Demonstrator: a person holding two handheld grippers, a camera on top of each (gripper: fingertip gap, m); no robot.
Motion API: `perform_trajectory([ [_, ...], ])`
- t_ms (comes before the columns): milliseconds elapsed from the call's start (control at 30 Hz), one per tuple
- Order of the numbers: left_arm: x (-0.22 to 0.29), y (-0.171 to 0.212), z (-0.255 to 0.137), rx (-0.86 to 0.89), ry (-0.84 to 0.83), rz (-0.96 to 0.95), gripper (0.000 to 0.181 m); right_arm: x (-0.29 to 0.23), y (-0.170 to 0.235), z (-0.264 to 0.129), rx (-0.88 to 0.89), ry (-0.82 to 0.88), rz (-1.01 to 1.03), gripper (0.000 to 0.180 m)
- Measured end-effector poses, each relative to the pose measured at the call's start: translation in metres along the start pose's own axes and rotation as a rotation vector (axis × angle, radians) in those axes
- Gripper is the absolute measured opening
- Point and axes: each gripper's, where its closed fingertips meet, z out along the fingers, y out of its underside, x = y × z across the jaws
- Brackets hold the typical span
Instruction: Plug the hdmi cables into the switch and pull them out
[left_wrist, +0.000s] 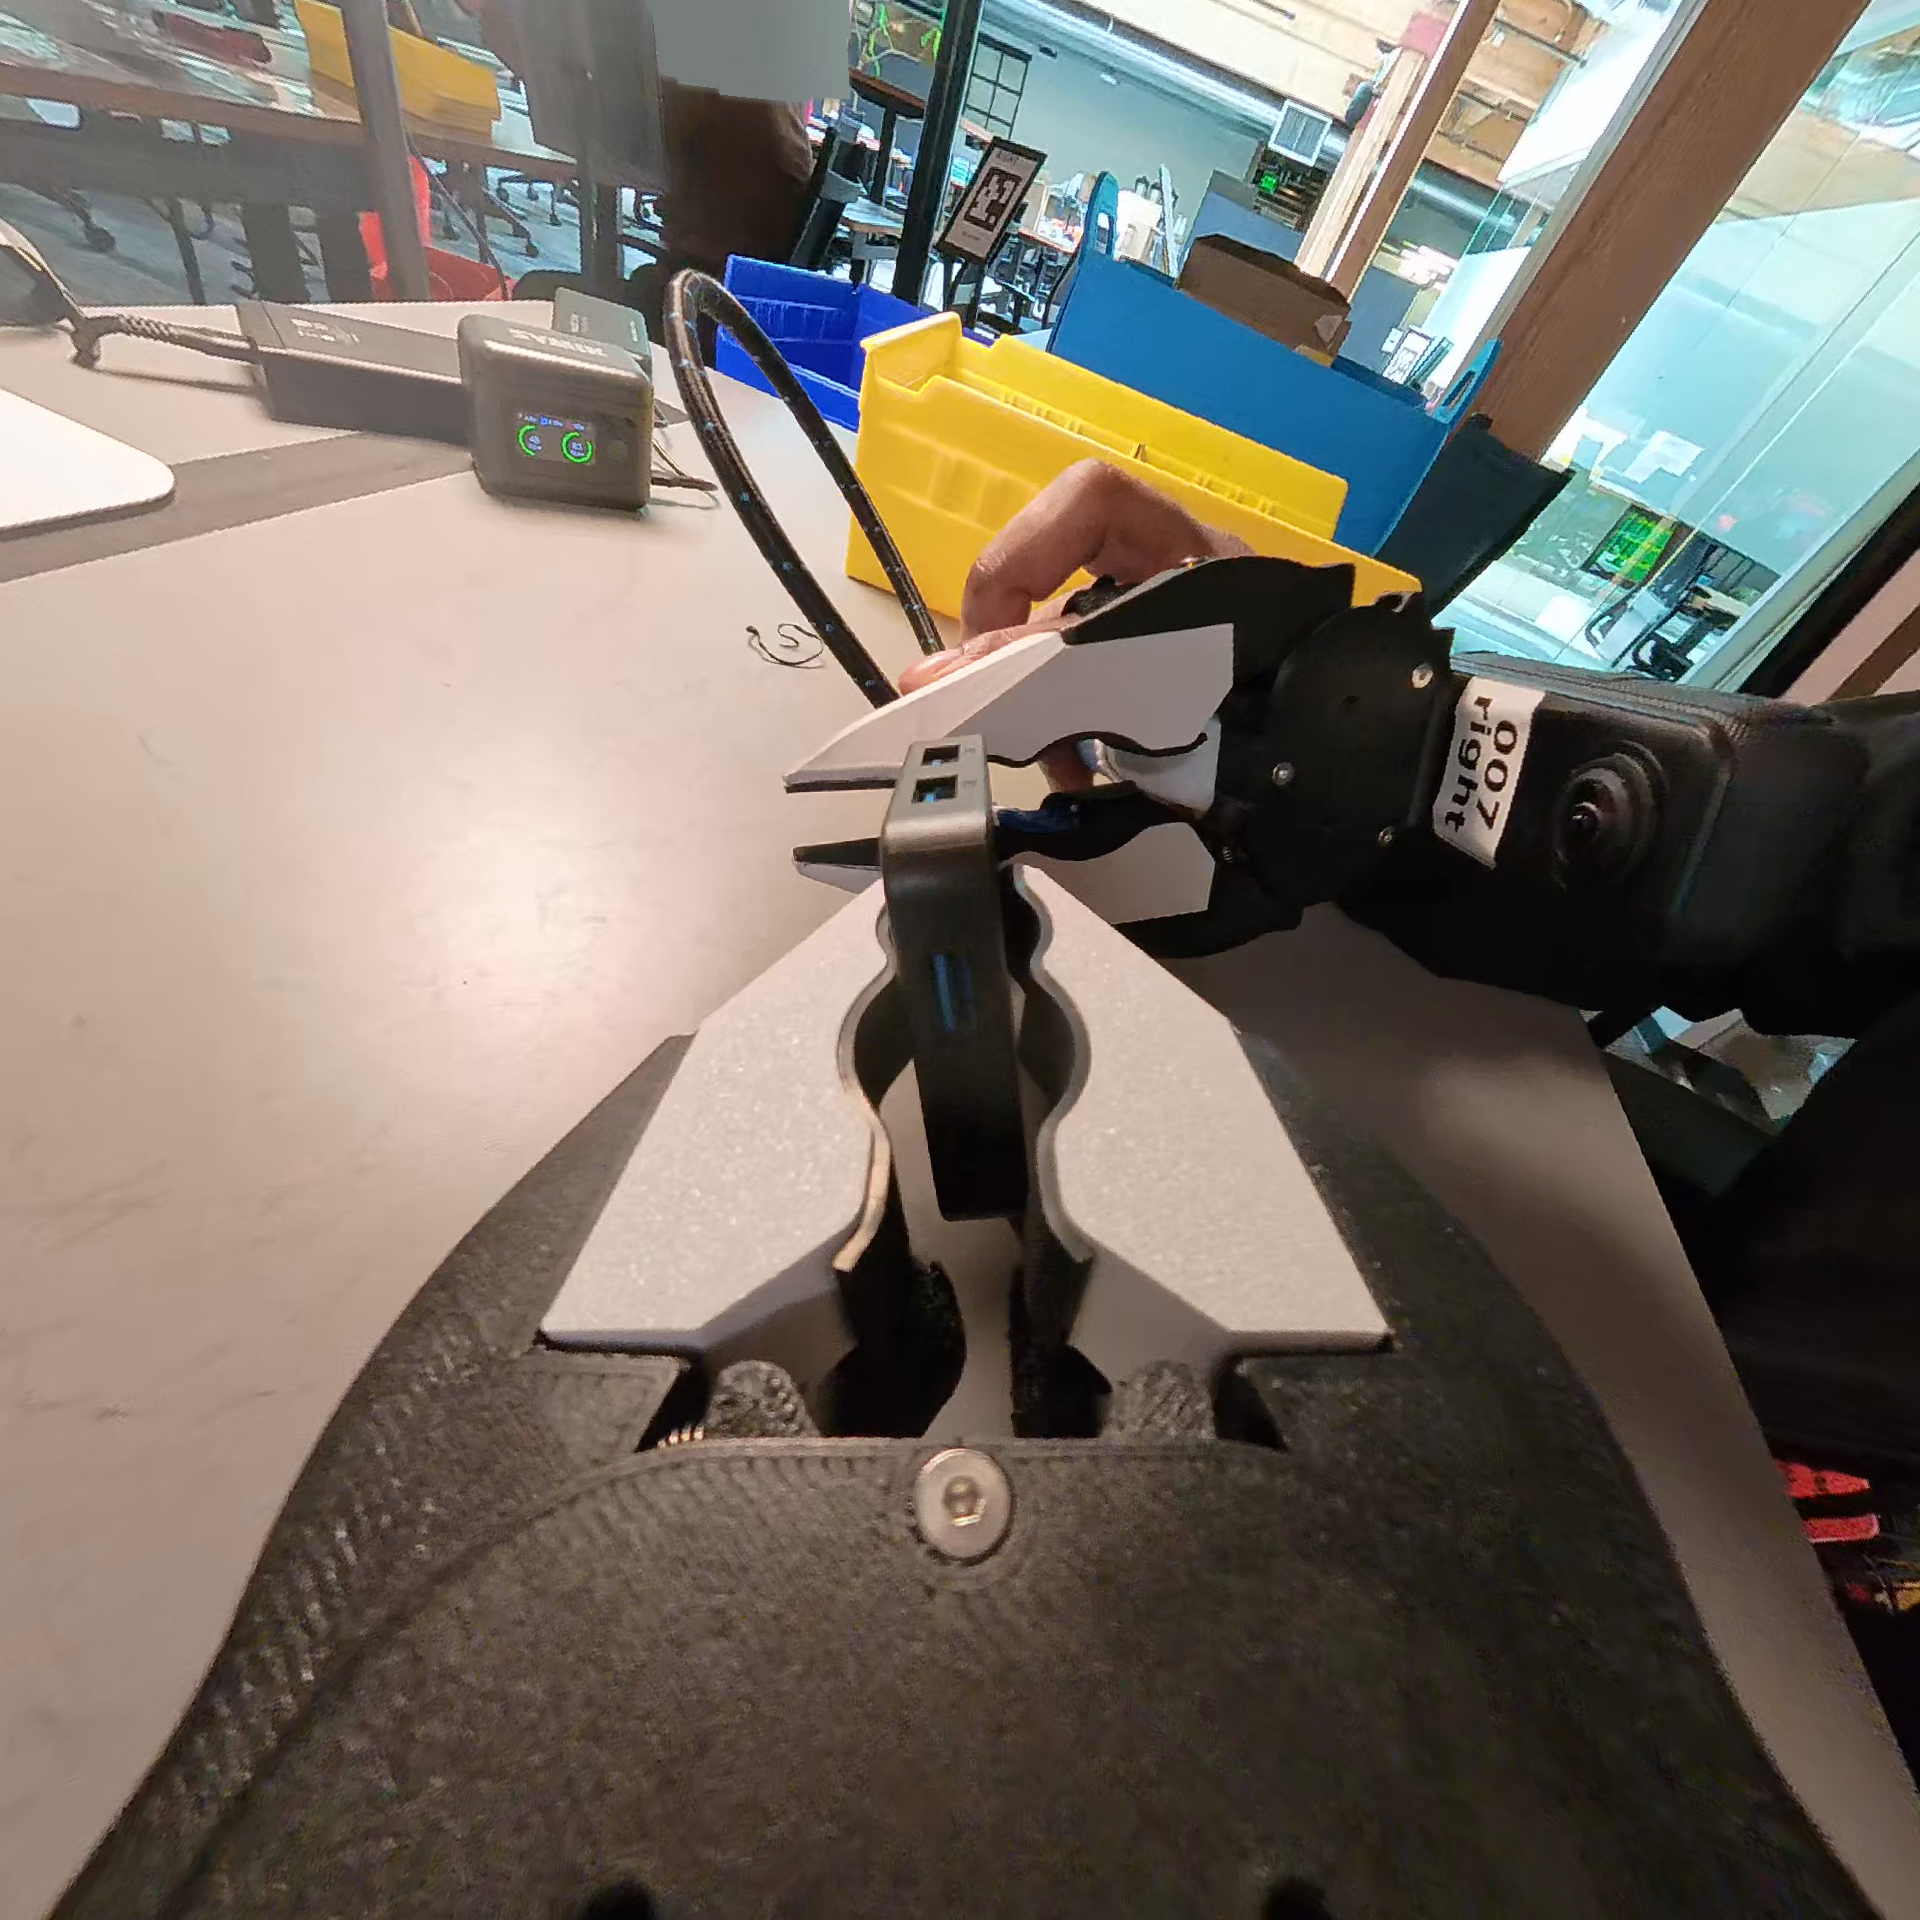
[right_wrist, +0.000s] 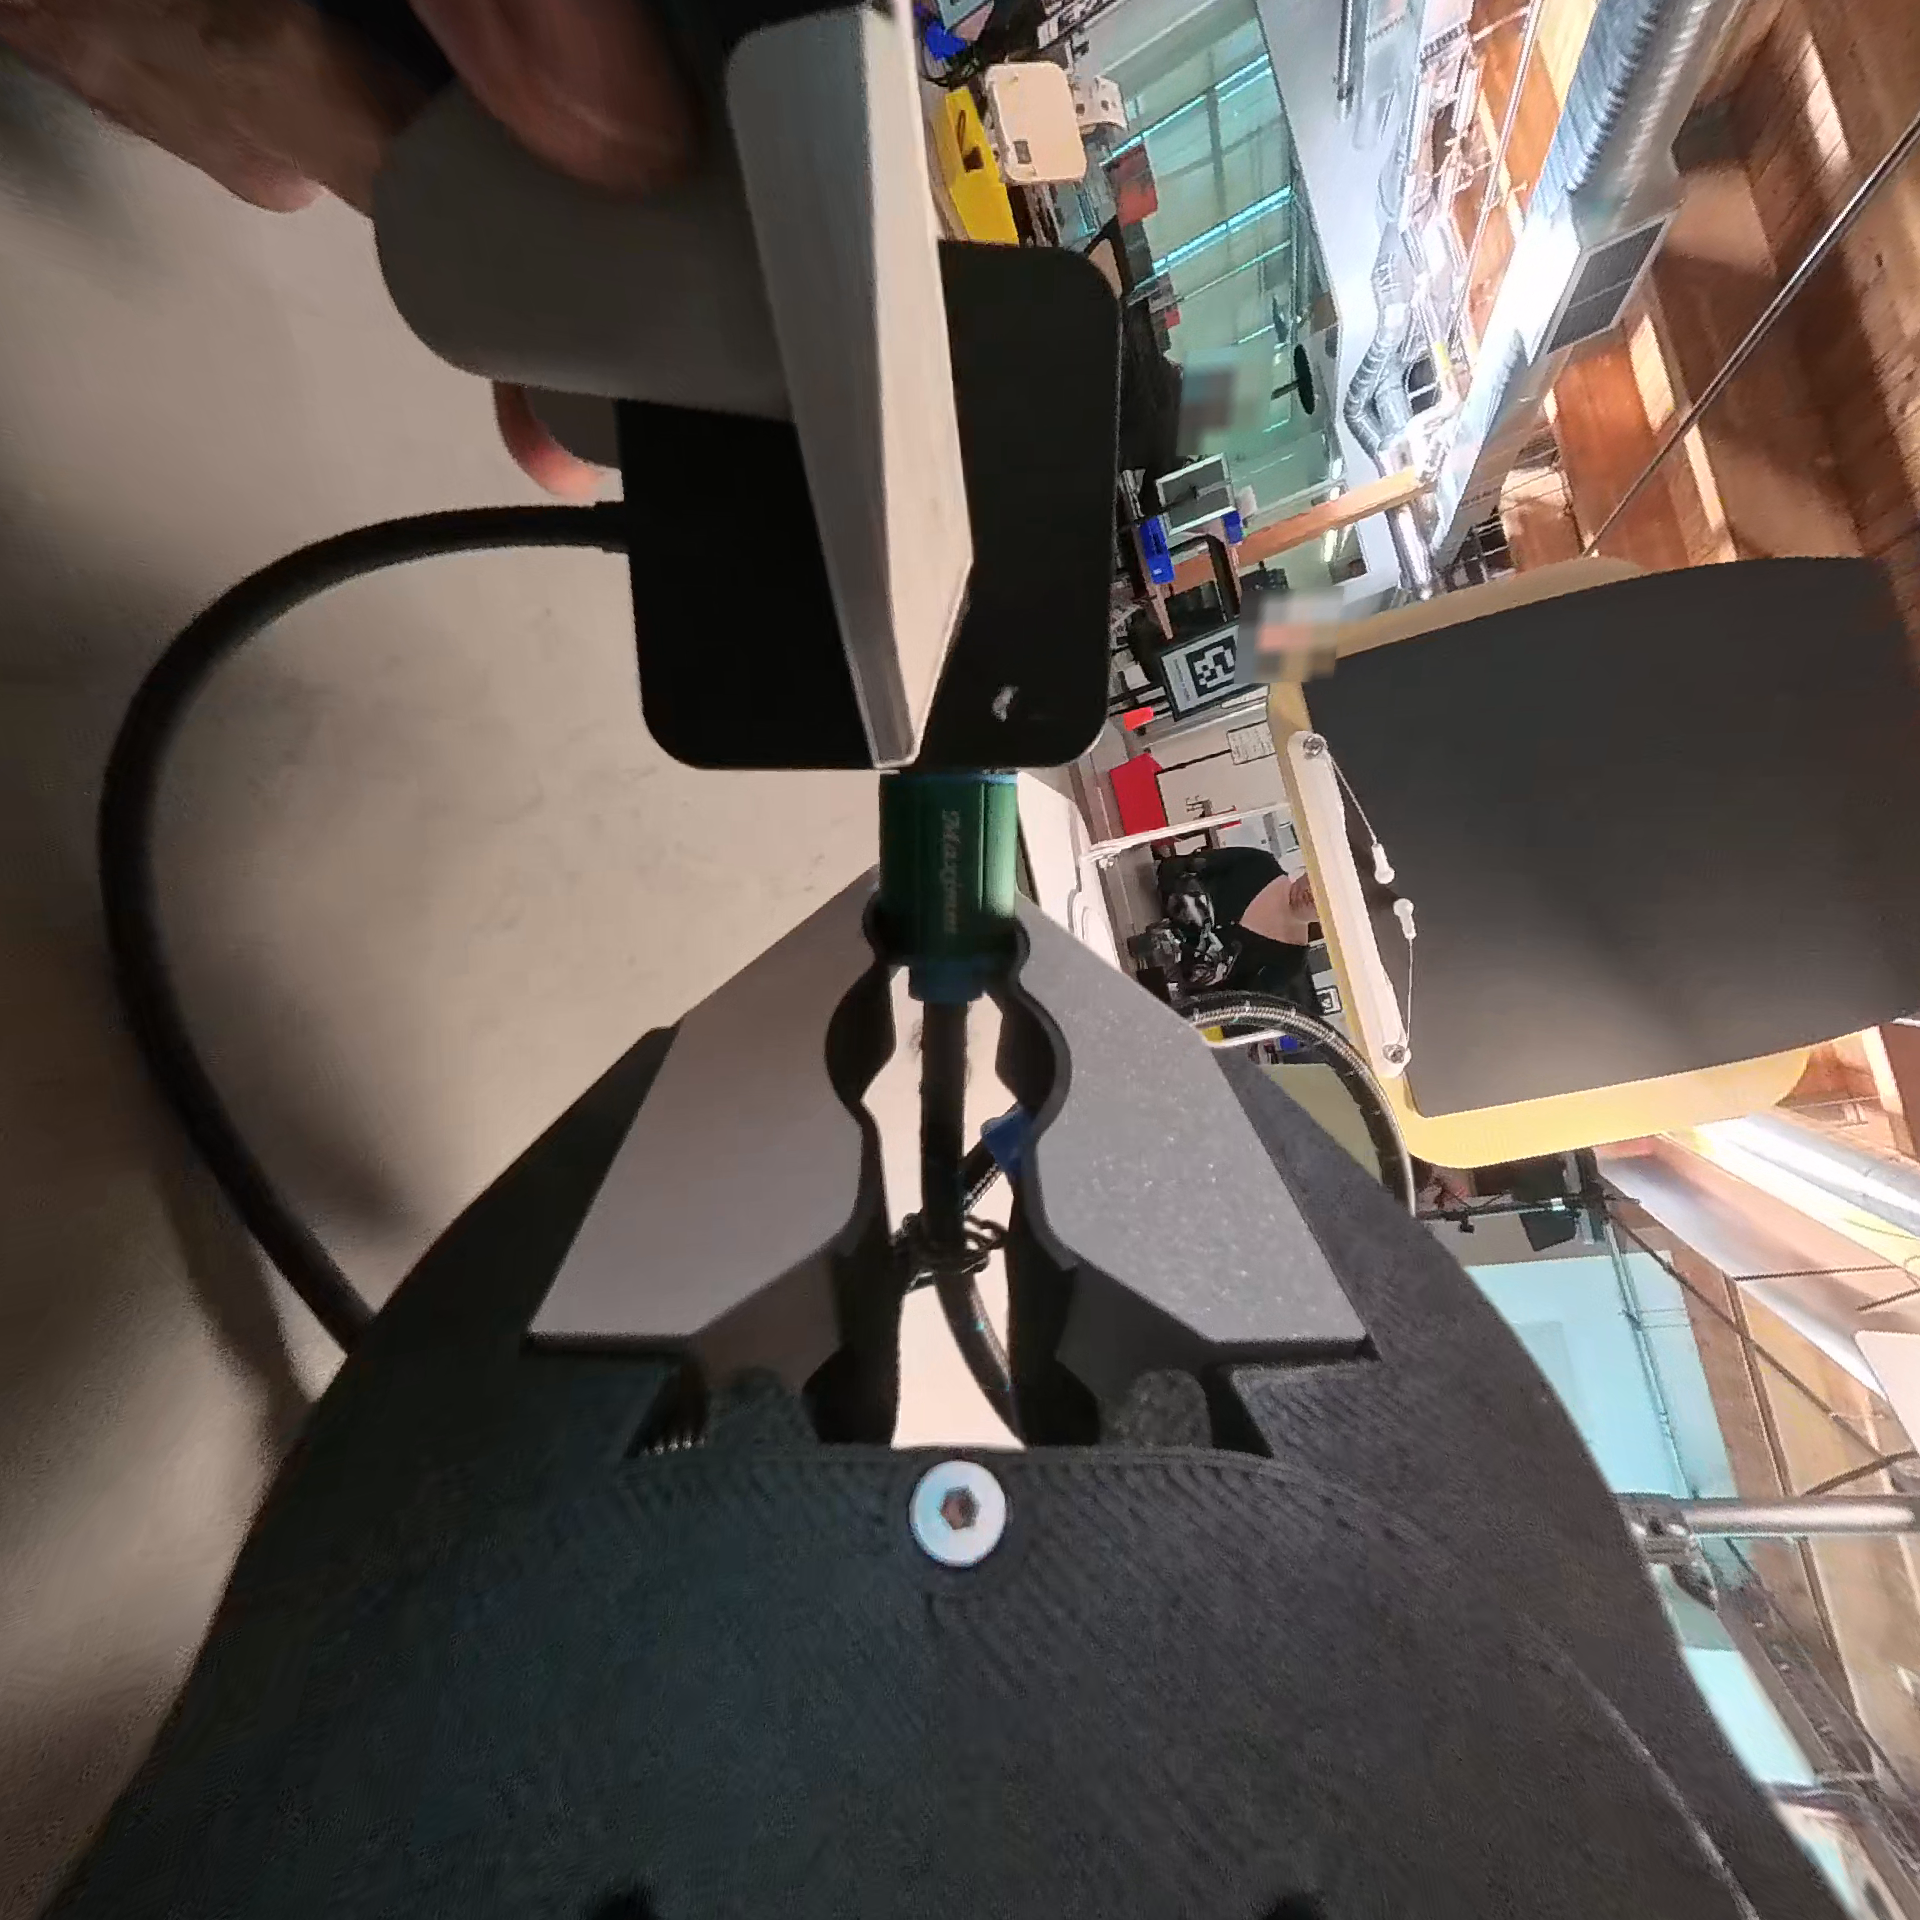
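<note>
Tongs on the left (left_wrist: 961, 997) are clamping the switch (left_wrist: 951, 935), a small dark slab standing on edge between the grey fingers (left_wrist: 748, 1122), its port end poking out past the tips. Right tongs (right_wrist: 945, 925) are pinching the green plug (right_wrist: 948, 862) of an HDMI cable just behind its head, and that head is sitting against the edge of the switch (right_wrist: 1039, 499), so it looks seated or nearly so; how deep it goes I cannot tell. Behind the right tongs the black cable (right_wrist: 940, 1101) is running back between the fingers, a blue tie on it. Beyond the left tongs, the right tongs (left_wrist: 831, 816) are reaching in from the side, with a braided lead (left_wrist: 769, 488) looping up and away over the grey bench (left_wrist: 364, 779). Farther out, a yellow bin (left_wrist: 1039, 468) and a dark power unit (left_wrist: 556, 410) are resting on the bench. The switch is probably light, rigid and smooth-sided, so it is likely to twist under a pull unless held flat across its broad faces. The plug's moulded shell is the place to hold, never the limp cable; pulling straight along the port axis should spare the socket.
</note>
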Motion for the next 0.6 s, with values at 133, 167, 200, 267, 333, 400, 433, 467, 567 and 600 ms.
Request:
perform_trajectory([
  [133, -0.002, 0.0, 0.005, -0.012, 0.0, 0.0, 0.014, 0.0, 0.008, 0.0, -0.031, -0.009, 0.033, 0.013],
  [167, -0.004, 0.0, 0.008, -0.031, 0.008, 0.006, 0.014, 0.001, 0.012, 0.001, -0.046, -0.006, 0.036, 0.014],
  [200, -0.007, 0.0, 0.01, -0.057, 0.02, 0.02, 0.015, 0.003, 0.015, 0.001, -0.059, 0.004, 0.04, 0.014],
  [267, -0.01, -0.006, 0.014, -0.076, 0.045, 0.084, 0.015, 0.01, 0.019, 0.001, -0.068, 0.027, 0.059, 0.014],
  [333, -0.01, -0.01, 0.019, -0.032, 0.062, 0.095, 0.015, 0.012, 0.022, 0.0, -0.067, 0.031, 0.066, 0.014],
  [400, -0.008, -0.009, 0.02, -0.015, 0.057, 0.031, 0.014, 0.009, 0.02, -0.002, -0.047, 0.01, 0.072, 0.014],
  [433, -0.005, -0.007, 0.017, -0.014, 0.053, 0.073, 0.015, 0.008, 0.016, -0.003, -0.035, 0.003, 0.072, 0.014],
  [467, -0.004, -0.006, 0.014, -0.011, 0.053, 0.091, 0.015, 0.006, 0.014, -0.002, -0.029, 0.001, 0.067, 0.014],
  [567, -0.002, -0.005, 0.01, -0.011, 0.068, 0.063, 0.014, 0.003, 0.01, -0.004, -0.007, -0.021, 0.07, 0.014],
  [600, -0.002, -0.005, 0.01, -0.012, 0.069, 0.068, 0.014, 0.003, 0.01, -0.004, 0.005, -0.029, 0.063, 0.013],
])
